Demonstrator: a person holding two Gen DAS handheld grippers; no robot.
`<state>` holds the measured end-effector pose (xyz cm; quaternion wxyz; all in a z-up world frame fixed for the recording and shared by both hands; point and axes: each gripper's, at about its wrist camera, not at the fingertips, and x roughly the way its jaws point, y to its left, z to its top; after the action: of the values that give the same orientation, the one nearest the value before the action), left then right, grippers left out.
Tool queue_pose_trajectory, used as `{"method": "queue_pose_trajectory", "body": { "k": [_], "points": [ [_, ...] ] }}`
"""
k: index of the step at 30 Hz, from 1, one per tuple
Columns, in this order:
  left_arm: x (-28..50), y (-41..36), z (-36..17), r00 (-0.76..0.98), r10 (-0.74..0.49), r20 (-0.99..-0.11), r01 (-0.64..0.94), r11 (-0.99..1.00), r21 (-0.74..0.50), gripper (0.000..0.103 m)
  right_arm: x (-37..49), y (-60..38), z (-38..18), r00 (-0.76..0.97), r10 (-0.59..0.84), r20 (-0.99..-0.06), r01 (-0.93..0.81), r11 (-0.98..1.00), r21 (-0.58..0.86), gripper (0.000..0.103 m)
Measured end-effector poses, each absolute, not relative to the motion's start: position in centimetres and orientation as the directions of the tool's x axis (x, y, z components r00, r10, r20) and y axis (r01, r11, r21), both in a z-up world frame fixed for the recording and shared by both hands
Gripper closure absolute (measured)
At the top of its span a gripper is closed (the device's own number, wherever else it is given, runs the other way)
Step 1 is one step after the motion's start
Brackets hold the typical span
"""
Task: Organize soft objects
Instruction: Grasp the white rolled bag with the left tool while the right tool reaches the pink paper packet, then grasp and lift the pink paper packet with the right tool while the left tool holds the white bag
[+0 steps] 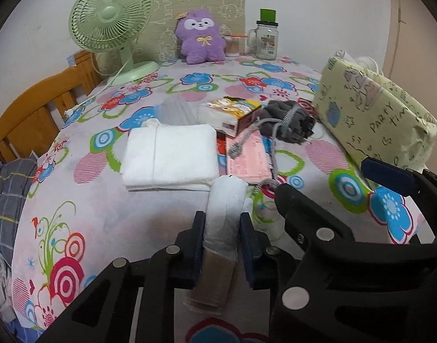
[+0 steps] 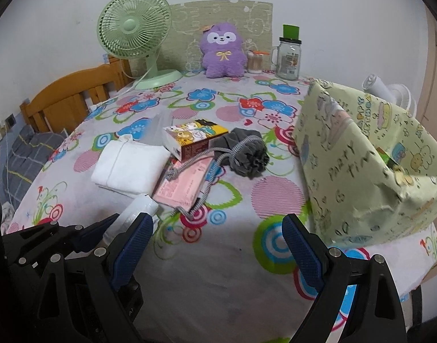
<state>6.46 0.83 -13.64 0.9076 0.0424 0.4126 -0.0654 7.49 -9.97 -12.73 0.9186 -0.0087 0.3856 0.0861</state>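
Observation:
My left gripper [image 1: 222,220] is shut on a soft white packet [image 1: 227,197] with a brown end, held just above the flowered tablecloth [image 1: 118,228]. The same packet [image 2: 141,205] shows at the lower left of the right wrist view. Right of it, my right gripper [image 2: 218,245] stands open over the cloth with nothing between its blue pads [image 2: 301,245]. Beyond lie a folded white cloth [image 1: 170,157], a pink packet [image 1: 247,157], a cartoon tissue box [image 1: 232,111] and a grey drawstring pouch [image 1: 290,123]. A purple plush toy [image 1: 201,40] sits at the back.
A large yellow-green patterned box [image 2: 361,165] stands at the right edge. At the back are a green fan [image 1: 112,23], a glass jar with a handle [image 1: 265,40] and a patterned panel. A wooden headboard [image 1: 32,105] and dark checked bedding [image 1: 4,194] lie to the left.

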Motion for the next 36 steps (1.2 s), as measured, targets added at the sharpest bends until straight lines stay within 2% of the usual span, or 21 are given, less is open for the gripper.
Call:
{"method": "queue_pose_trajectory", "body": {
  "k": [14, 16, 20, 22, 26, 29, 36],
  "points": [
    [9.5, 3.3, -13.4, 0.658, -0.058, -0.751, 0.102, 0.995, 0.013, 0.080, 10.9, -8.1, -12.6, 0.693, 0.138, -0.707, -0.164, 0.986, 0.031, 0.010],
    [9.9, 3.5, -13.6, 0.653, -0.056, -0.756, 0.097, 0.995, 0.010, 0.080, 11.4, -7.9, -12.8, 0.683, 0.141, -0.716, -0.168, 0.985, 0.034, 0.016],
    [10.2, 3.6, -14.0, 0.644, -0.064, -0.762, 0.102, 0.995, 0.003, 0.080, 12.3, -7.4, -13.7, 0.655, 0.150, -0.740, -0.180, 0.983, 0.039, 0.018],
    [10.1, 3.6, -14.0, 0.645, -0.068, -0.761, 0.105, 0.994, 0.001, 0.080, 12.4, -7.2, -13.8, 0.657, 0.145, -0.740, -0.181, 0.983, 0.032, 0.027],
    [10.1, 4.1, -13.9, 0.640, -0.085, -0.763, 0.102, 0.995, -0.025, 0.080, 12.5, -7.1, -13.5, 0.672, 0.149, -0.725, -0.187, 0.982, 0.028, 0.028],
    [10.2, 4.1, -14.0, 0.640, -0.089, -0.763, 0.101, 0.994, -0.031, 0.080, 12.6, -6.6, -13.3, 0.683, 0.152, -0.714, -0.206, 0.978, 0.011, 0.034],
    [10.2, 4.2, -14.1, 0.642, -0.088, -0.761, 0.109, 0.994, -0.023, 0.080, 13.8, -5.9, -14.5, 0.634, 0.199, -0.748, -0.235, 0.970, 0.058, 0.037]
  ]
}}
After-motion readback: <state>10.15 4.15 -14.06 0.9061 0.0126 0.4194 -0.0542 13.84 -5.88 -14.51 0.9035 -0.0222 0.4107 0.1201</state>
